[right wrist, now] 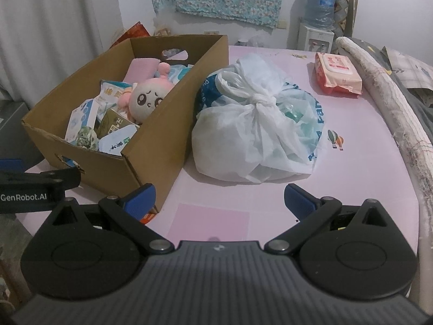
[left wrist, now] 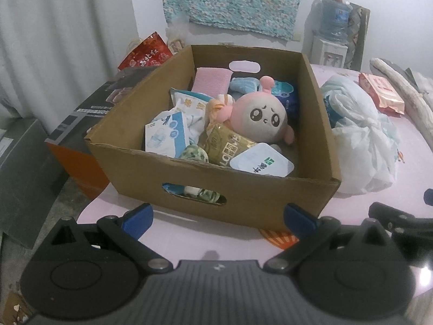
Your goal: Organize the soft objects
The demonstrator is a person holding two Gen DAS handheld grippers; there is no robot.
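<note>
Both tools gape wide and hold nothing. Just ahead of the left tool [left wrist: 217,218] sits the cardboard box [left wrist: 243,189] with the plush toy [left wrist: 259,115] inside; ahead of the right tool [right wrist: 219,199] lies the knotted plastic bag [right wrist: 257,124], on the pink counter [right wrist: 365,189].

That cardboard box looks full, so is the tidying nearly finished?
Mostly. The cardboard box already holds the plush toy and soft packets. Both the left gripper and right gripper are open and empty. The tied plastic bag and wipes pack remain outside.
</note>
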